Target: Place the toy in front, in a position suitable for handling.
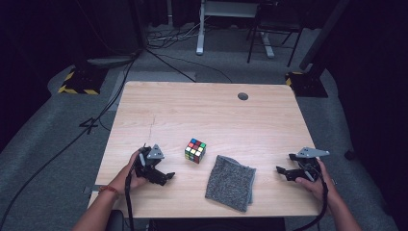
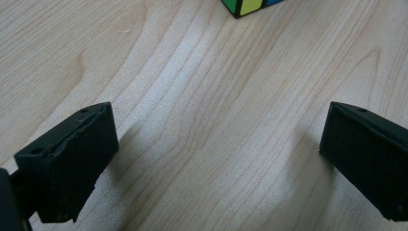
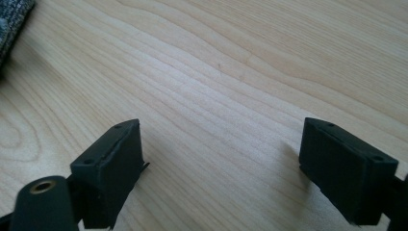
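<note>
Table brightly lit; surroundings dark; soft shadows.

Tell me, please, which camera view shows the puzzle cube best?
The high view: the whole puzzle cube sits on the table there. The left gripper view catches just its bottom corner at the top edge; the right gripper view faces bare wood.

A light wooden table is standing on grey carpet in a dark room, with black cables trailing toward white desk legs behind.
</note>
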`<state>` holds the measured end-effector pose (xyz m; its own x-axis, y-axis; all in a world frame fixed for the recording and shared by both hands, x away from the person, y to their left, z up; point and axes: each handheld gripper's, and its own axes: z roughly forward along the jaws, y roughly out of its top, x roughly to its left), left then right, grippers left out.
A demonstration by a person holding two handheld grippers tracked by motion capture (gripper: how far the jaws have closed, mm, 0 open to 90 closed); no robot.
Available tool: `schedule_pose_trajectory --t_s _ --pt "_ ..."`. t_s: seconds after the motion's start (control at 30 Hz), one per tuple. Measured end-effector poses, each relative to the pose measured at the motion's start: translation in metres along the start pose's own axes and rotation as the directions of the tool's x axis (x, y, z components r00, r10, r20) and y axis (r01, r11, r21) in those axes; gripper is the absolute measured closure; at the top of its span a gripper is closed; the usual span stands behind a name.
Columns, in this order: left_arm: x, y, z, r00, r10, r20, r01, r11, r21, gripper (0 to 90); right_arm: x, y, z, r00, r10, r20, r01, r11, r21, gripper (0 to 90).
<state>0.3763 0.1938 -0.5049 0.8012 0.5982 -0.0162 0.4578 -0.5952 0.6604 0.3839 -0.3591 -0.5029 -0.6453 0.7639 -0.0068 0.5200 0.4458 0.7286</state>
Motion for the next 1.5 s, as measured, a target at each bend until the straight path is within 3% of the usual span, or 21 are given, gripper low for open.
schedule_pose_trajectory --t_s 0.33,0.43,0.53,0.73,0.83,0.97,1.03,1.07,1.1,1.17,1.2,1.27,1.3,1.33,1.37,1.43,1.5 --pt "-0.017 0.007 0.006 0.9997 0.017 0.017 -0.017 0.9999 0.000 0.1 0.003 0.005 -0.002 0.9989 -0.047 -0.009 0.047 0.998 0.030 17.9" --pt "-0.018 0.009 0.008 0.9998 0.014 0.016 -0.014 0.9999 0.001 0.1 0.010 0.014 -0.008 0.9981 -0.048 -0.039 0.047 0.999 -0.022 20.8" --pt "-0.020 0.010 0.009 0.9999 0.004 0.009 -0.004 1.0000 0.001 0.1 0.023 0.025 -0.014 0.9933 -0.100 -0.057 0.098 0.994 -0.047 23.3" --pt "-0.022 0.012 0.011 1.0000 -0.003 0.003 0.003 1.0000 0.001 0.1 0.044 0.040 -0.015 0.9840 -0.146 -0.101 0.138 0.987 -0.086 24.6" --pt "-0.022 0.012 0.011 1.0000 -0.005 0.001 0.005 1.0000 0.002 0.1 0.062 0.050 -0.013 0.9709 -0.194 -0.140 0.182 0.978 -0.100 26.7" --pt "-0.023 0.012 0.011 1.0000 -0.004 0.001 0.004 1.0000 0.001 0.2 0.090 0.062 -0.006 0.9440 -0.269 -0.191 0.251 0.962 -0.111 28.3" --pt "-0.023 0.012 0.011 1.0000 -0.005 0.002 0.005 1.0000 0.000 0.2 0.112 0.069 0.002 0.9184 -0.317 -0.236 0.297 0.947 -0.120 29.5" --pt "-0.023 0.012 0.011 1.0000 -0.004 0.001 0.004 1.0000 0.000 0.2 0.112 0.069 0.002 0.9184 -0.317 -0.236 0.297 0.947 -0.120 29.5" --pt "-0.022 0.012 0.011 1.0000 -0.002 0.003 0.002 1.0000 0.000 0.2 0.118 0.071 0.005 0.9120 -0.323 -0.253 0.301 0.946 -0.121 29.5" --pt "-0.022 0.012 0.011 1.0000 -0.001 0.005 0.001 1.0000 0.000 0.2 0.138 0.073 0.015 0.8839 -0.361 -0.297 0.344 0.932 -0.110 29.9" --pt "-0.022 0.012 0.011 1.0000 0.001 0.005 -0.001 1.0000 0.000 0.2 0.138 0.073 0.015 0.8839 -0.361 -0.297 0.344 0.932 -0.110 29.9" --pt "-0.022 0.012 0.011 1.0000 0.000 0.005 0.000 1.0000 0.000 0.2 0.147 0.071 0.022 0.8667 -0.373 -0.331 0.361 0.927 -0.100 30.5" --pt "-0.022 0.012 0.011 1.0000 0.000 0.005 0.000 1.0000 -0.001 0.2 0.153 0.069 0.029 0.8520 -0.393 -0.345 0.393 0.917 -0.074 30.2" --pt "-0.022 0.012 0.011 1.0000 0.001 0.005 -0.001 1.0000 -0.001 0.2 0.153 0.069 0.029 0.8520 -0.393 -0.345 0.393 0.917 -0.074 30.2" --pt "-0.022 0.012 0.011 1.0000 0.000 0.005 0.000 1.0000 -0.001 0.2 0.155 0.067 0.032 0.8431 -0.416 -0.341 0.422 0.904 -0.059 30.0" --pt "-0.022 0.012 0.011 1.0000 0.000 0.006 0.000 1.0000 0.001 0.2 0.153 0.062 0.037 0.8423 -0.395 -0.367 0.412 0.911 -0.034 29.6" --pt "-0.022 0.013 0.012 1.0000 0.001 0.005 -0.001 1.0000 0.001 0.1 0.148 0.057 0.041 0.8472 -0.395 -0.355 0.412 0.911 -0.031 29.7"
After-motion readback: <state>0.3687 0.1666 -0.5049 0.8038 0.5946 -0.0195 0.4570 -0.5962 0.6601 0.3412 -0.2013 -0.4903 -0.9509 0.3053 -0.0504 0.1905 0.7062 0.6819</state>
